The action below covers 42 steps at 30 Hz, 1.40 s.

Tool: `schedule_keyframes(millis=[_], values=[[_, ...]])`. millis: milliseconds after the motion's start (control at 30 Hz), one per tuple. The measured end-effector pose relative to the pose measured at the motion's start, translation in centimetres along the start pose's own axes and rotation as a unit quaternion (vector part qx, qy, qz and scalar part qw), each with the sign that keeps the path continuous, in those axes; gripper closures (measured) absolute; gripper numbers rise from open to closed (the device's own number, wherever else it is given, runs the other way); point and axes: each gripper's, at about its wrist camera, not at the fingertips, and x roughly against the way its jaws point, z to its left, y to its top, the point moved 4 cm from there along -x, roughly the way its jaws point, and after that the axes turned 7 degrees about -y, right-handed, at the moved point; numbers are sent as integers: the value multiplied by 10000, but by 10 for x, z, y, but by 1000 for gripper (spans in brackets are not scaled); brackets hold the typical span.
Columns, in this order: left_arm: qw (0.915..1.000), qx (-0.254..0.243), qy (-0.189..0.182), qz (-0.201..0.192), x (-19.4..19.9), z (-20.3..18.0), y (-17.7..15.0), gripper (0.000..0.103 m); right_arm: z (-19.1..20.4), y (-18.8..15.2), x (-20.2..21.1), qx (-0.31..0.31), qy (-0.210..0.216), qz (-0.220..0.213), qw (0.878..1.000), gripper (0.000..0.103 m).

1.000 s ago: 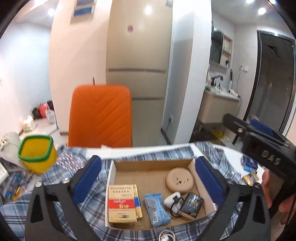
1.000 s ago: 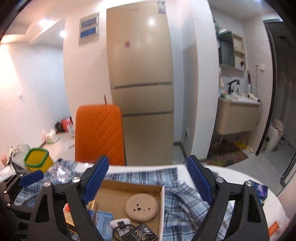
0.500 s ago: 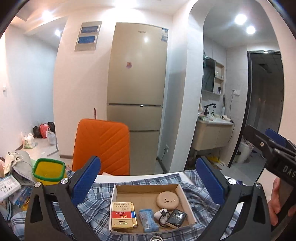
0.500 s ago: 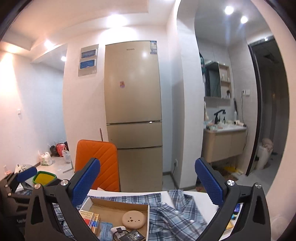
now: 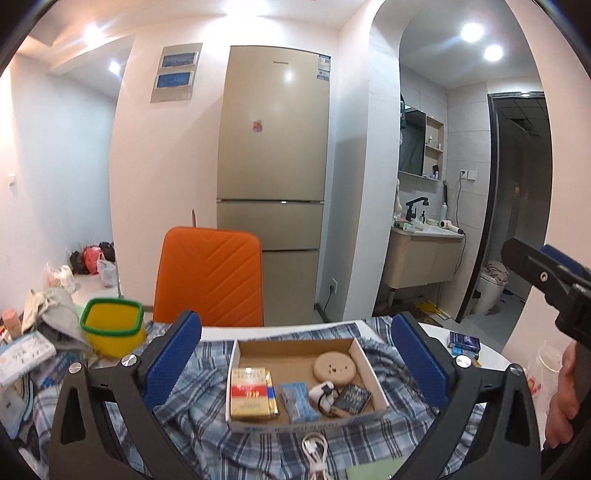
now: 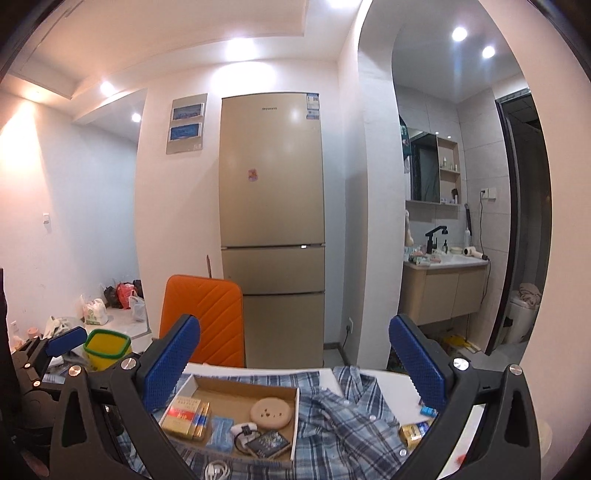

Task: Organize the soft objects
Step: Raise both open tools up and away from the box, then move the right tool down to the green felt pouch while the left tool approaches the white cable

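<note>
Gaping hand-held grippers (image 5: 295, 354) (image 6: 293, 360), holding nothing, above shirt (image 6: 354, 413)

We see a brightly lit room: recessed ceiling spots (image 5: 472, 33) glare at one o'clock and eleven o'clock, bleaching the ceiling. The fridge door (image 6: 271, 166) carries soft reflections. Fisheye bending curves the walls toward black corners. The focus is sharp, with slight softness at the rim.
</note>
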Motion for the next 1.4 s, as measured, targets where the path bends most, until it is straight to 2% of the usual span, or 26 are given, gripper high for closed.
schedule_keyframes(millis=[233, 767, 933, 1400], values=[[9995, 121, -41, 274, 2, 3, -26, 1, -3, -34, -5, 21, 24, 412, 9991, 0], [9943, 339, 147, 995, -10, 23, -91, 1, 1, -105, -23, 5, -84, 1249, 9921, 0], [9926, 462, 162, 1114, -15, 32, -102, 1, 11, -123, -30, -22, -35, 1567, 9876, 0], [9869, 707, 235, 1429, -29, 46, -132, 1, 8, -174, -53, -210, -327, 2543, 9663, 0]])
